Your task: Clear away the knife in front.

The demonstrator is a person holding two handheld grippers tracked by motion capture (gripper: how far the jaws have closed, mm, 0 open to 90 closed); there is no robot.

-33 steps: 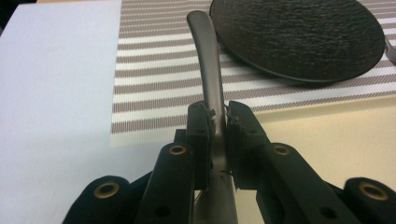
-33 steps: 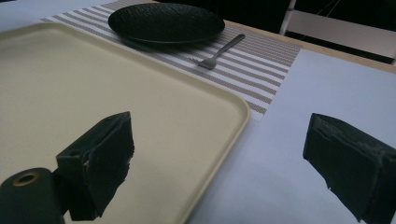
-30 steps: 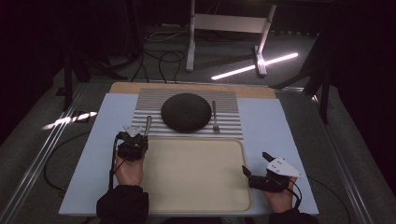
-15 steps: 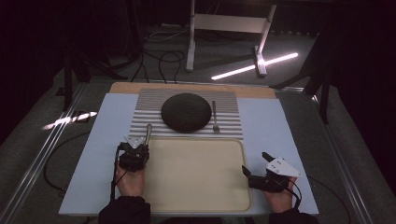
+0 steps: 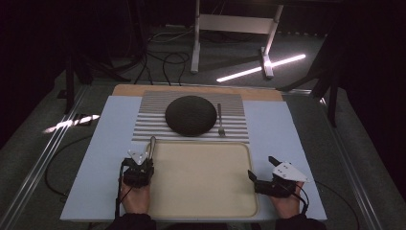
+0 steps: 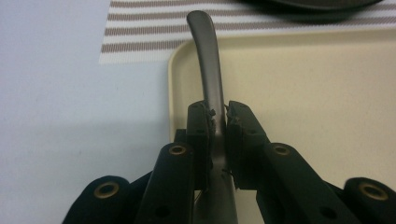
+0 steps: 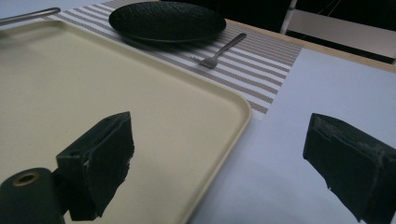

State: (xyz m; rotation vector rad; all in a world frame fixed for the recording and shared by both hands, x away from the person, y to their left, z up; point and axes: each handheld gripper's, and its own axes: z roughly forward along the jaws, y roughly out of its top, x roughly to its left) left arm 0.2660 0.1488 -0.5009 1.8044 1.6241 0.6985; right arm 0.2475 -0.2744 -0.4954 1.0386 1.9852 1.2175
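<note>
My left claw (image 5: 145, 155) was clamped on a metal utensil handle (image 6: 208, 70), the pads pinching it on both sides while its curved free end stuck out ahead of the jaws. The handle ran just above the left rim of the cream tray (image 5: 206, 211), with the tray's rounded far corner directly under its tip. To the outer side of that claw lay bare blue table (image 5: 103, 158); ahead of it began the striped placemat (image 5: 148, 127), and further on, towards the inner side, sat the black plate (image 5: 190, 115). A fork (image 5: 220, 120) lay on the mat just beside the plate.

My right claw (image 5: 256, 177) stood wide open with nothing between its jaws. One jaw hung over the tray's right rim, the other over open blue table. Between my two claws, the tray's flat floor lay free.
</note>
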